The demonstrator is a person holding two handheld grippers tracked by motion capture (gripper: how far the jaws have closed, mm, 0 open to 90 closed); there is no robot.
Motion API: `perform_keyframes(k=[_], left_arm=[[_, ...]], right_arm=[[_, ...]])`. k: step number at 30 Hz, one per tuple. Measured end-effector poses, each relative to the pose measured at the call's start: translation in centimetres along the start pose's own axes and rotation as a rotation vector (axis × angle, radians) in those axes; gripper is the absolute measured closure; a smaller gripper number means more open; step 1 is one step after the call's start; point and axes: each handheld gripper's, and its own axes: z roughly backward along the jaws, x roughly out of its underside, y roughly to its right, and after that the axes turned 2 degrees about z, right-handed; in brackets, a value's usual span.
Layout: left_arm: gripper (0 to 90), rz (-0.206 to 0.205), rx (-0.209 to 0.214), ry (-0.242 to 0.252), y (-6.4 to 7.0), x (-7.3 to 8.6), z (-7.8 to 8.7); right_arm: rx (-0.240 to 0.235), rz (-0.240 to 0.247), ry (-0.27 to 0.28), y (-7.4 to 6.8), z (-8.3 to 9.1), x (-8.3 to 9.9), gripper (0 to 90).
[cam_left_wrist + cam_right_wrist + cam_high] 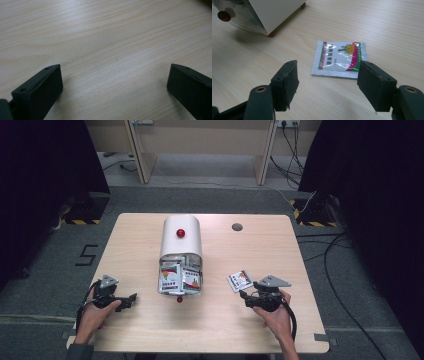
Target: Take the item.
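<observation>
— So, what's your right gripper [327, 82] doing?
— Jaws spread, empty; the sachet [339, 59] lies flat just beyond, mid-frame, print unreadable.
— Left gripper [113, 82]?
— Spread over bare table [105, 37].
— The white bin [181, 251]?
— Sachets crowd its clear front; upper left, cut off.

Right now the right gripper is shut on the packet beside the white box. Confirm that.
Not right. The right gripper is open, jaws spread wide, and the packet lies flat on the table just ahead of them, untouched. The right gripper view shows it. The packet is indeed beside the white box.
</observation>
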Motion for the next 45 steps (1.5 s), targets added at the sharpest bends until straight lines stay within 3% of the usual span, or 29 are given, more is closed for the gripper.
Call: perform_keyframes(k=[8, 11, 20, 45], left_arm=[[0.0, 0.000, 0.000, 0.000, 0.0, 0.0, 0.0], [0.0, 0.001, 0.001, 0.000, 0.0, 0.0, 0.0], [0.0, 0.000, 0.001, 0.000, 0.0, 0.0, 0.0], [0.0, 0.003, 0.001, 0.001, 0.0, 0.0, 0.0]], right_arm=[[0.002, 0.008, 0.006, -0.3, 0.8, 0.3, 33.2], [-0.007, 0.032, 0.000, -0.4, 0.9, 0.4, 31.7], [-0.012, 0.044, 0.000, -0.7, 1.3, 1.1, 17.3], [0.020, 0.038, -0.025, 0.2, 3.3, 4.7, 17.0]])
